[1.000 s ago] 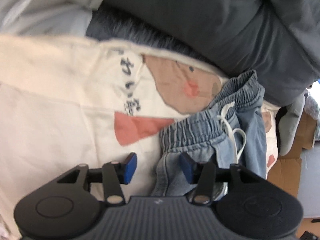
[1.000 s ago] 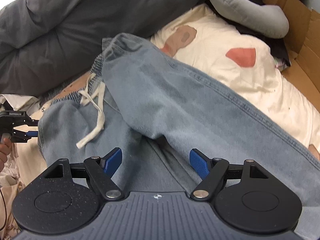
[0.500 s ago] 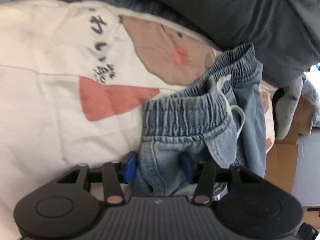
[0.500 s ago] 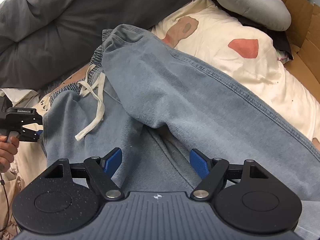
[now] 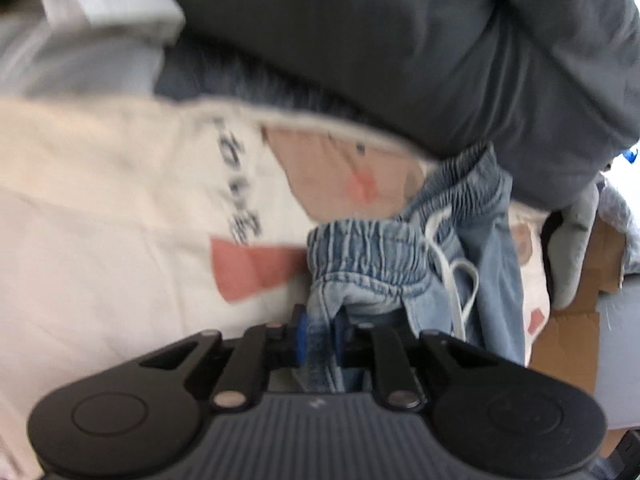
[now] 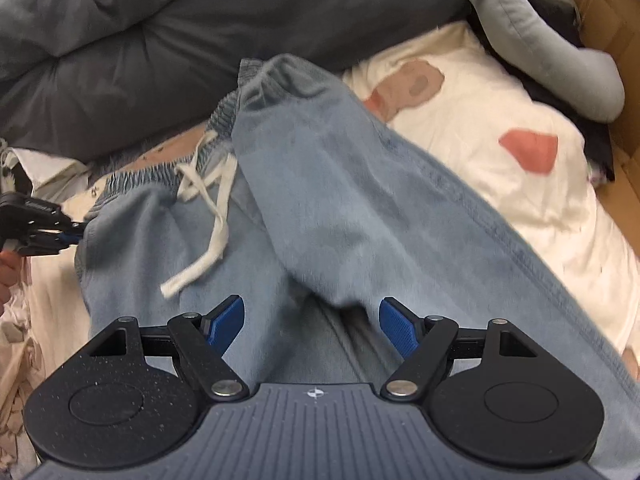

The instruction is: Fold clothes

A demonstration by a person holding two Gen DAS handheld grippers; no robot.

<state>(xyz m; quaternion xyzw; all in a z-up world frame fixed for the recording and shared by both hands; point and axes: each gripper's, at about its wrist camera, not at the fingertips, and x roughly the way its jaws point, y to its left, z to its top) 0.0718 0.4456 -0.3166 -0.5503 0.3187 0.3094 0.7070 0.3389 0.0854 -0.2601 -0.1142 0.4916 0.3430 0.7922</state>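
Note:
Light blue denim trousers [image 6: 360,208] with an elastic waistband [image 5: 364,240] and a white drawstring [image 6: 208,216] lie crumpled on a cream printed sheet [image 5: 100,208]. My left gripper [image 5: 320,334] has its jaws closing, and the blue pads pinch a fold of denim just below the waistband. It shows at the left edge of the right wrist view as the left gripper [image 6: 70,234], at the trousers' side. My right gripper [image 6: 312,324] hovers open over the crotch of the trousers, with the denim below its blue pads [image 6: 226,320] and nothing pressed.
A dark grey duvet [image 6: 180,32] is heaped behind the trousers. A grey plush toy [image 6: 536,32] and a cardboard box [image 6: 616,12] sit at the right. A person's hand [image 6: 6,276] holds the left gripper. Crumpled cream cloth [image 6: 16,360] lies at lower left.
My left gripper went from open beside the waistband to closing on a fold of denim, lifting it slightly. The right gripper slid a little over the trousers and stayed open.

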